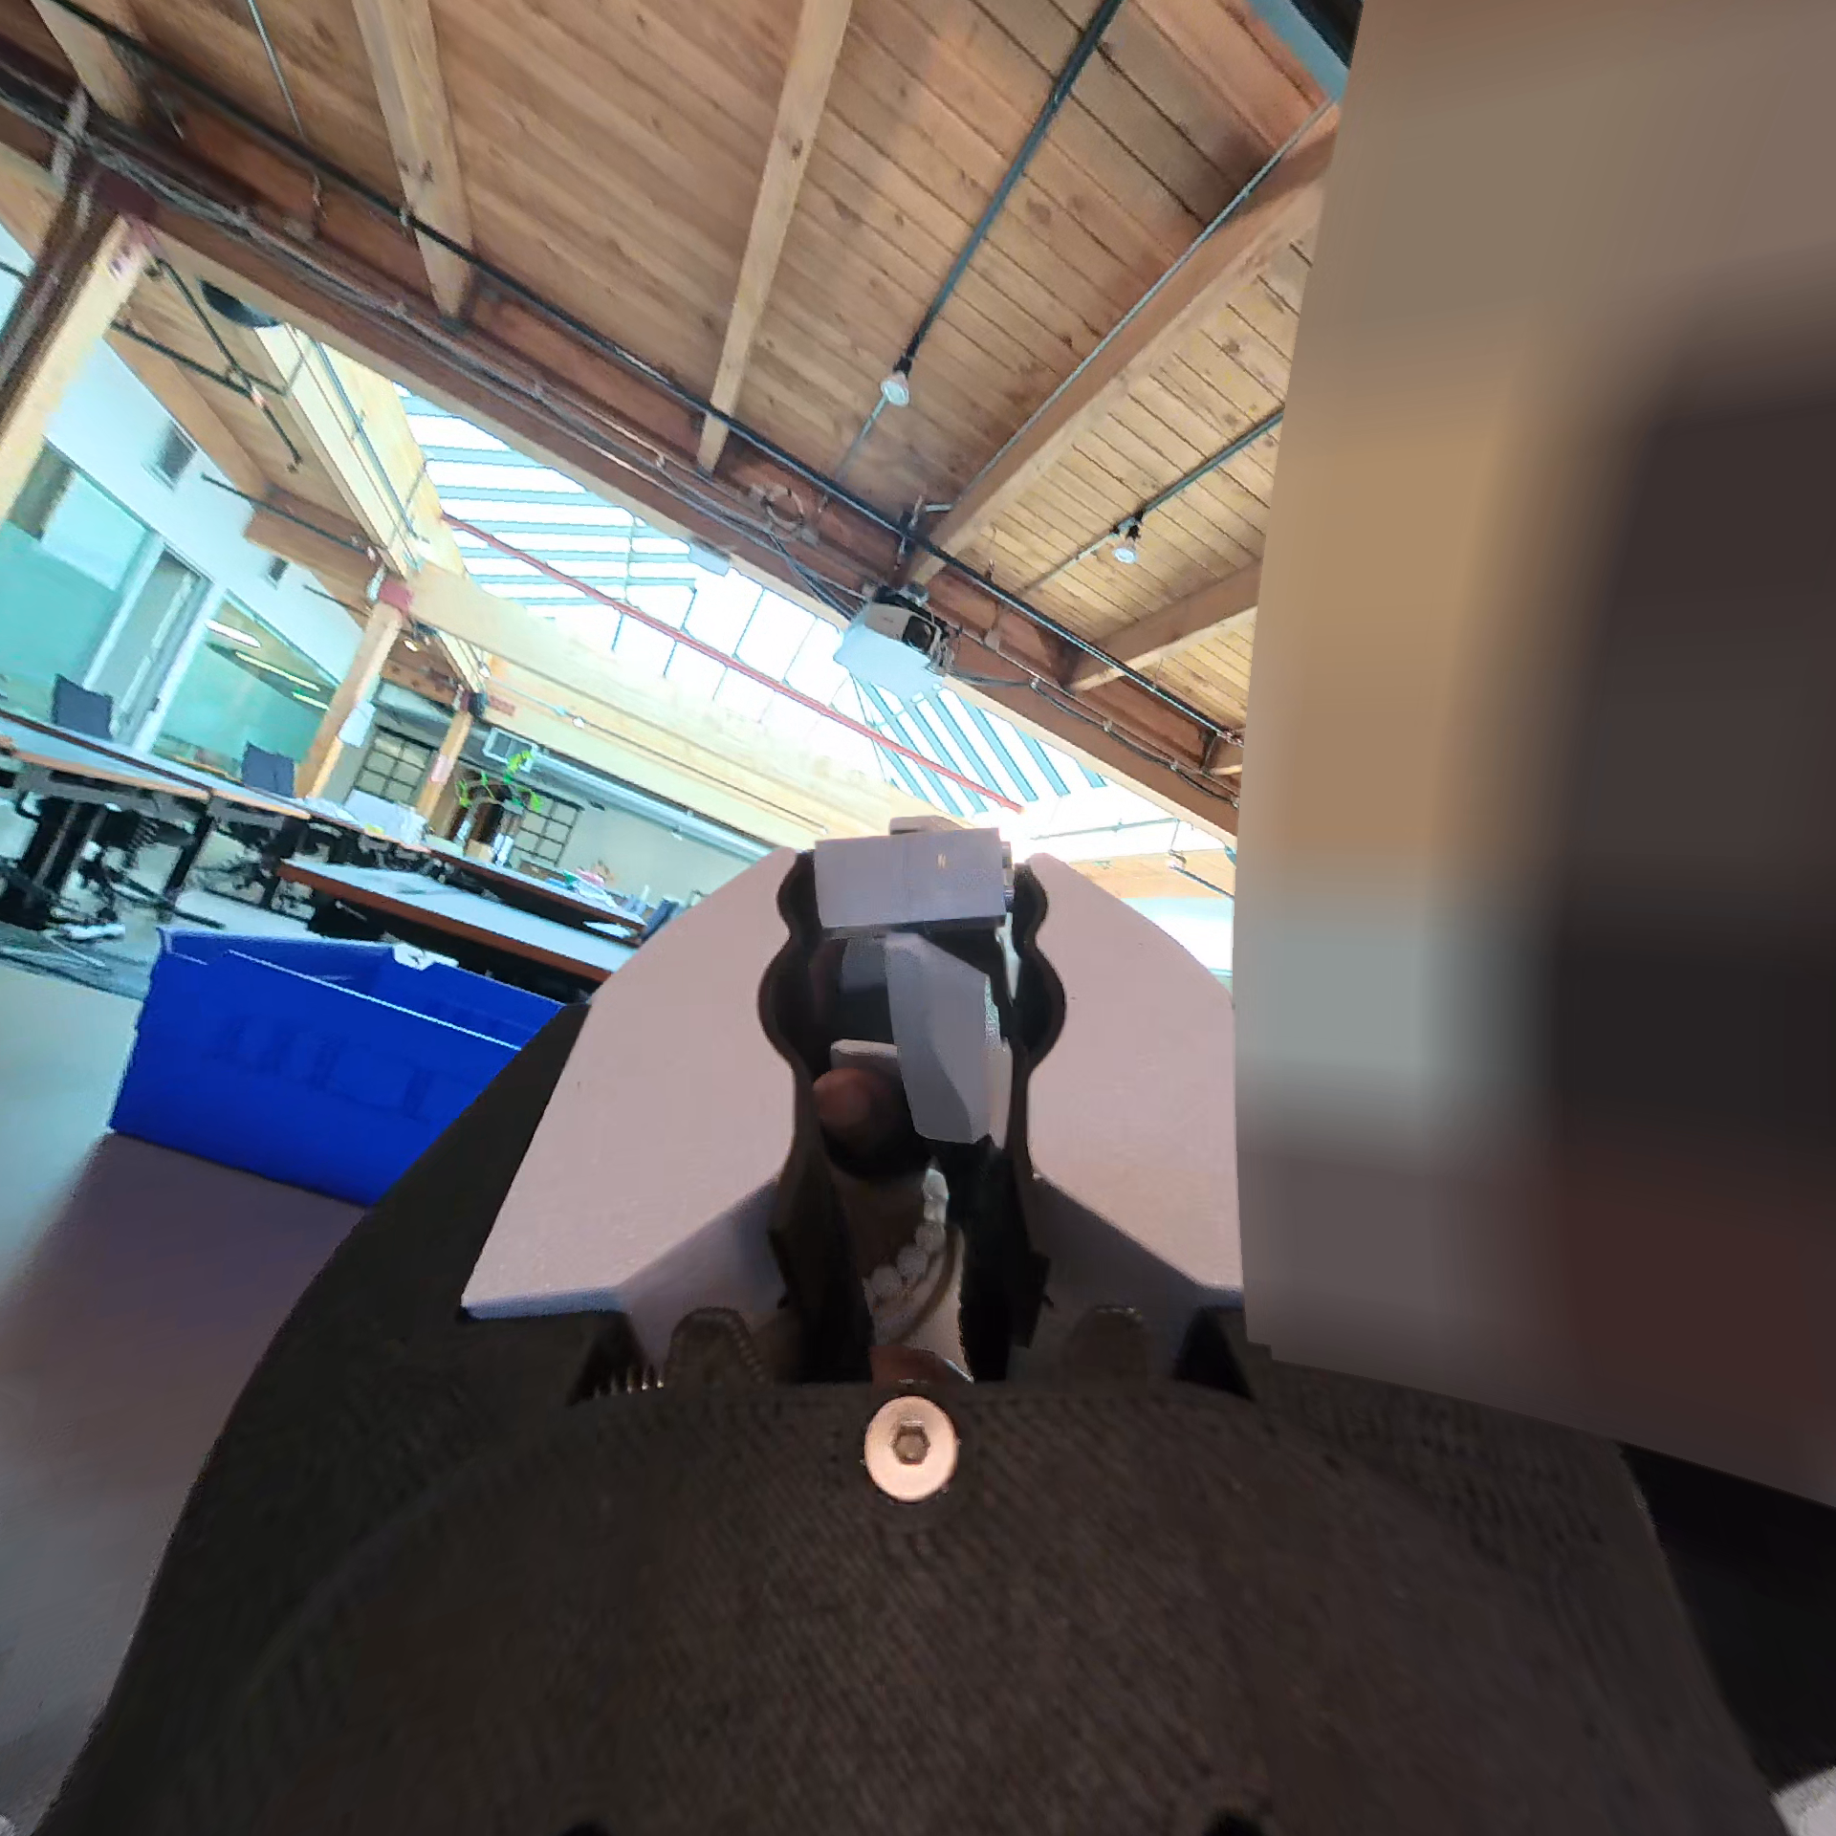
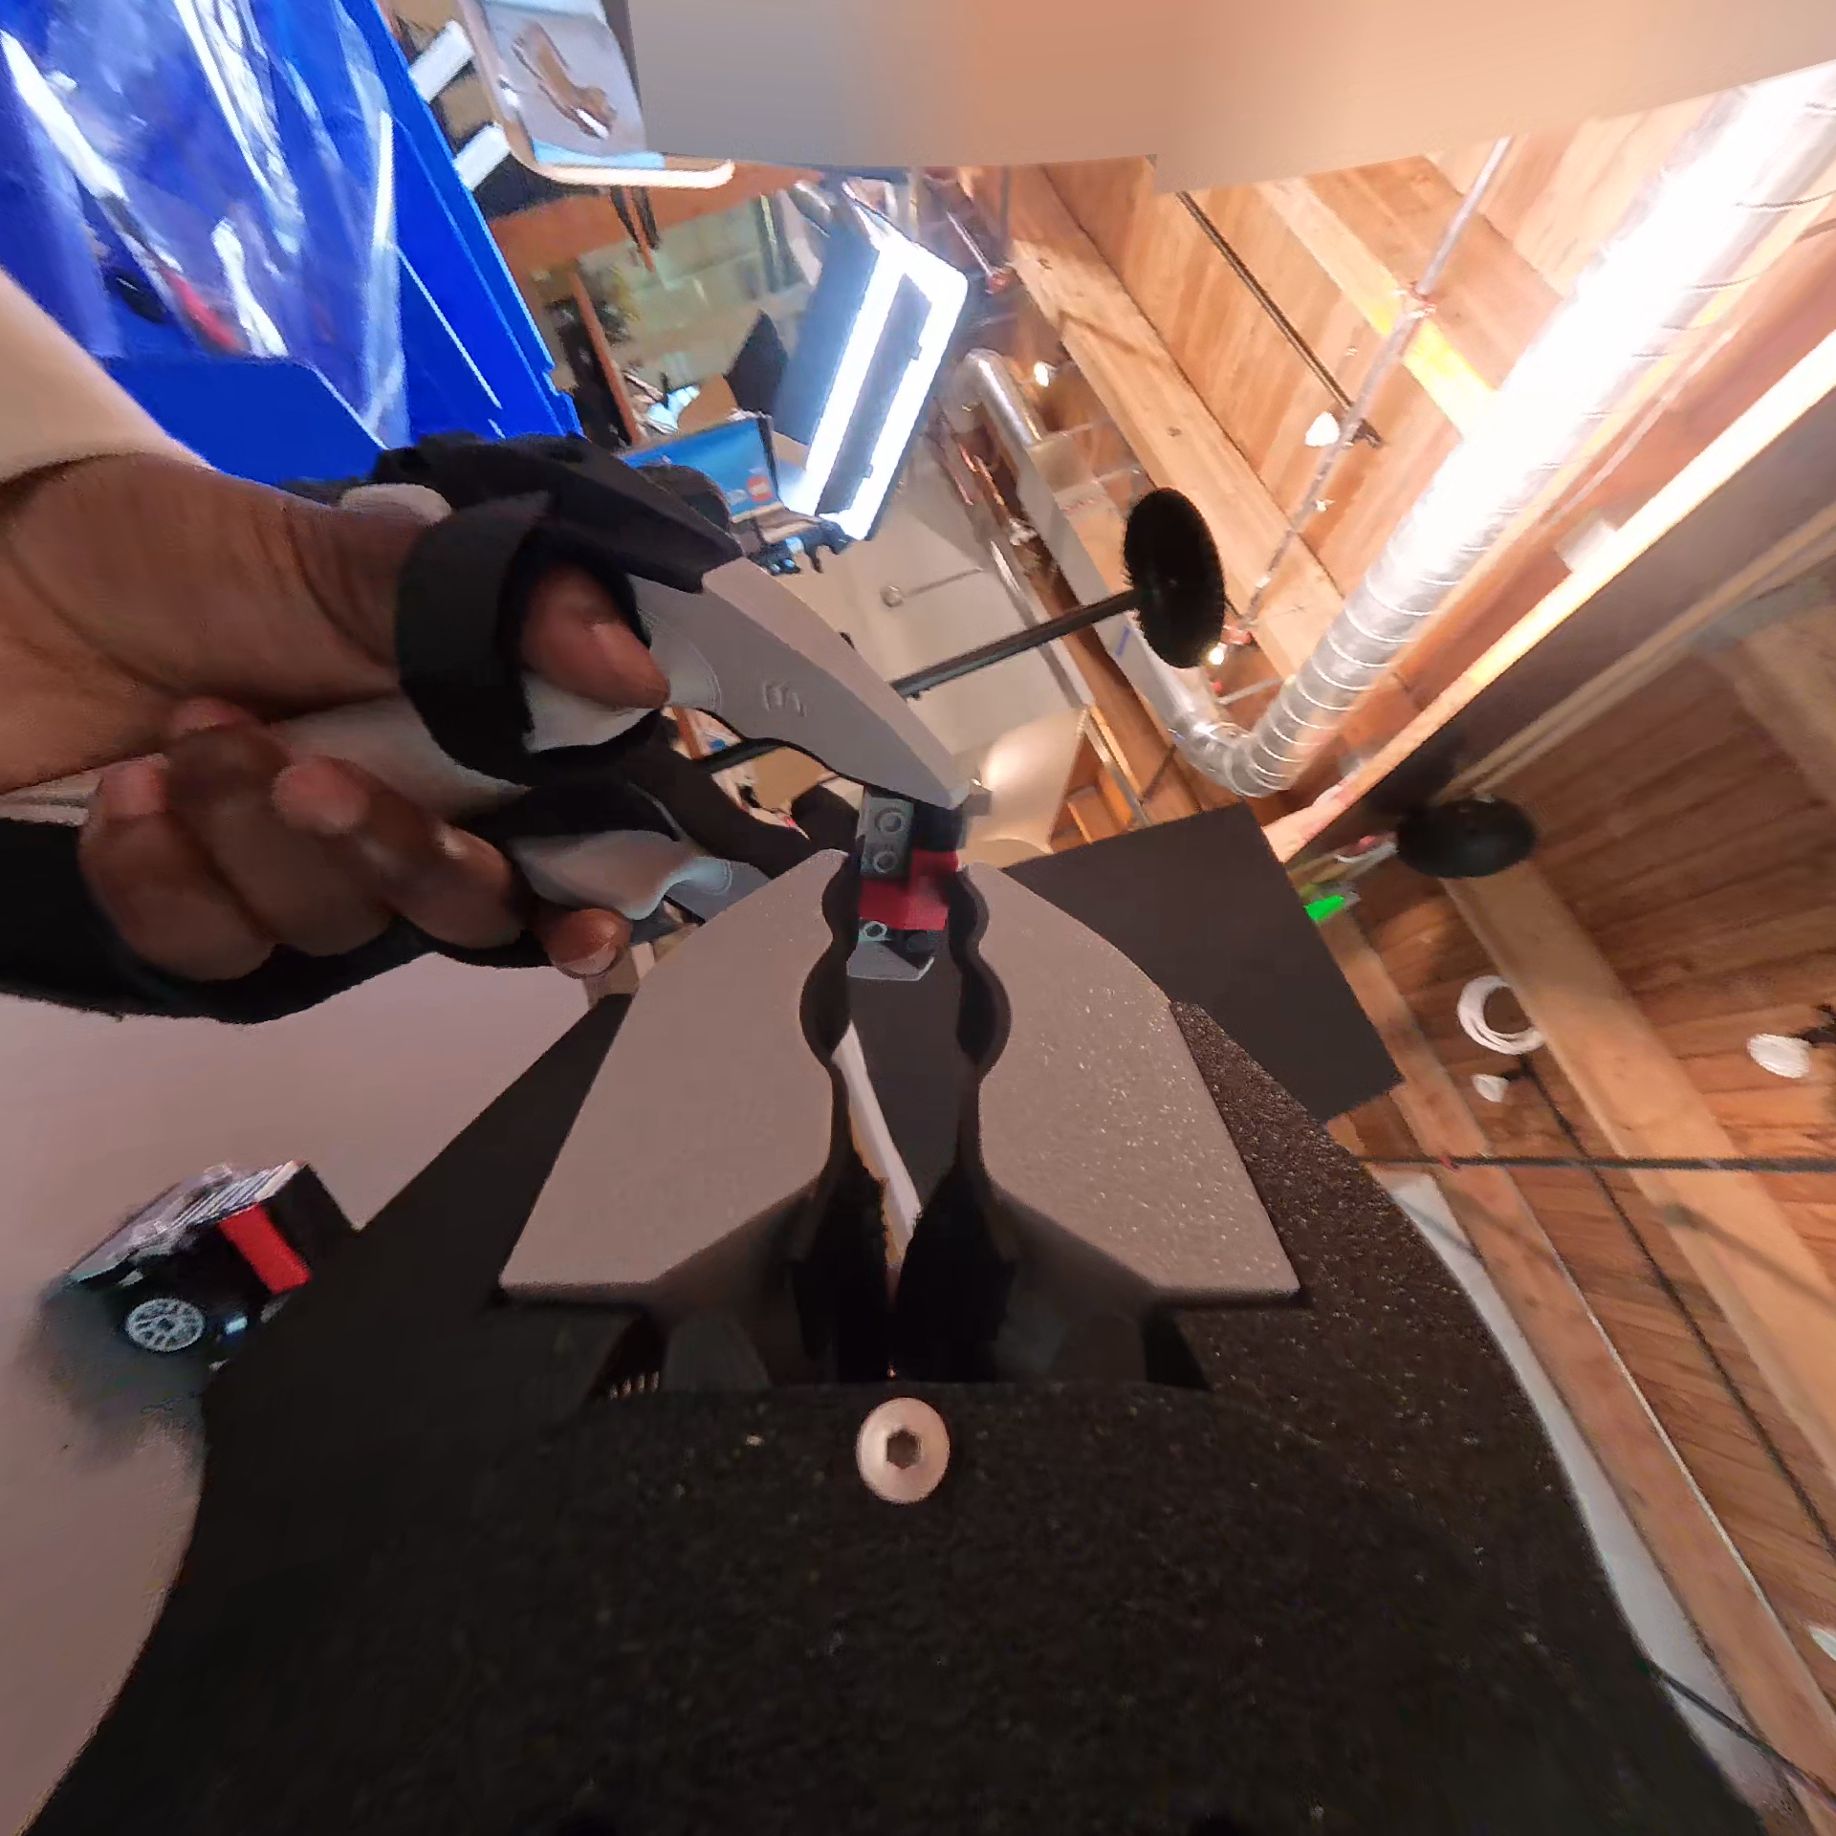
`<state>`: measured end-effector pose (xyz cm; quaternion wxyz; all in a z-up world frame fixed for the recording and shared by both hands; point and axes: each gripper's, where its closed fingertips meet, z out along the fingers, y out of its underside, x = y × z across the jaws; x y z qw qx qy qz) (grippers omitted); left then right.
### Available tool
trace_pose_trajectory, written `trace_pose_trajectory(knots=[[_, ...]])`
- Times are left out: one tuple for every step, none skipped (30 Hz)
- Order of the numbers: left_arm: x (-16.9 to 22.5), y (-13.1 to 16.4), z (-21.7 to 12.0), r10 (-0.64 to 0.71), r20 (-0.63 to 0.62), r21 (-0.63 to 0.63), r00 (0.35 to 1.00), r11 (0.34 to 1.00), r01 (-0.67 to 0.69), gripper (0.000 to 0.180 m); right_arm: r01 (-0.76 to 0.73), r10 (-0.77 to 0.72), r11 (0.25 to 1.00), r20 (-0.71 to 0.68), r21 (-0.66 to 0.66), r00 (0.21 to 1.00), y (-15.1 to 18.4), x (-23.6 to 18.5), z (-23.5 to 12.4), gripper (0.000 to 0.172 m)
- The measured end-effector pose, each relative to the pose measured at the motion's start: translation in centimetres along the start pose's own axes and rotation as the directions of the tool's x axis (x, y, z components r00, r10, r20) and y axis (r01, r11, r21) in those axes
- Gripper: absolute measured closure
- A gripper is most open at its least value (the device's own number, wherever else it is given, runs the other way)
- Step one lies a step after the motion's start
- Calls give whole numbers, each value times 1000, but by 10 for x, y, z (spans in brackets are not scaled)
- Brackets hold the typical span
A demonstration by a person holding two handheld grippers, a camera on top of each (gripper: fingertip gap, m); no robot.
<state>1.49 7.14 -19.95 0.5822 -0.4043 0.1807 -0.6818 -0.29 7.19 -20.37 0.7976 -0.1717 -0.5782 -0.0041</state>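
Right wrist view: the right tool [image 2: 899, 894] grips a small brick assembly [image 2: 902, 889] of red, grey and black studded pieces, its grey fingers [image 2: 1073, 1073] with wavy black pads closed against the sides of the piece. Just beyond the tips, the left tool [image 2: 874, 785], held in a gloved hand [image 2: 298, 735], meets the far end of the same assembly, where a grey studded plate [image 2: 884, 835] sits. To the lower left of the right tool, a toy car [image 2: 189, 1272] of black, grey and red bricks rests on the pale table [image 2: 149, 1093]; a blue bin [image 2: 298, 248] with clear bags stands beyond the hand. Left wrist view: the left tool [image 1: 914, 899] is closed on a smooth grey block [image 1: 909, 884] at its tips, with the right tool's grey finger seen behind the gap. A blue bin [image 1: 328, 1053] stands to its left.
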Motion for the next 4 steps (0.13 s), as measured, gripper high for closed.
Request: trace_pose_trajectory(knots=[[0, -2, -1, 14, 8, 12, 1000, 1000, -14, 143, 12, -12, 1000, -20, -13, 1000, 0, 0, 1, 155], [0, -3, -1, 27, 14, 23, 1000, 999, -27, 143, 20, -21, 1000, -33, -24, 999, 0, 0, 2, 155], [0, -4, -2, 36, 18, 32, 999, 999, -37, 143, 16, -17, 1000, -29, -23, 999, -1, 0, 2, 155], [1, -3, -2, 38, 14, 29, 999, 999, -38, 143, -9, 9, 1000, 1, -5, 1000, -1, -1, 1, 155]])
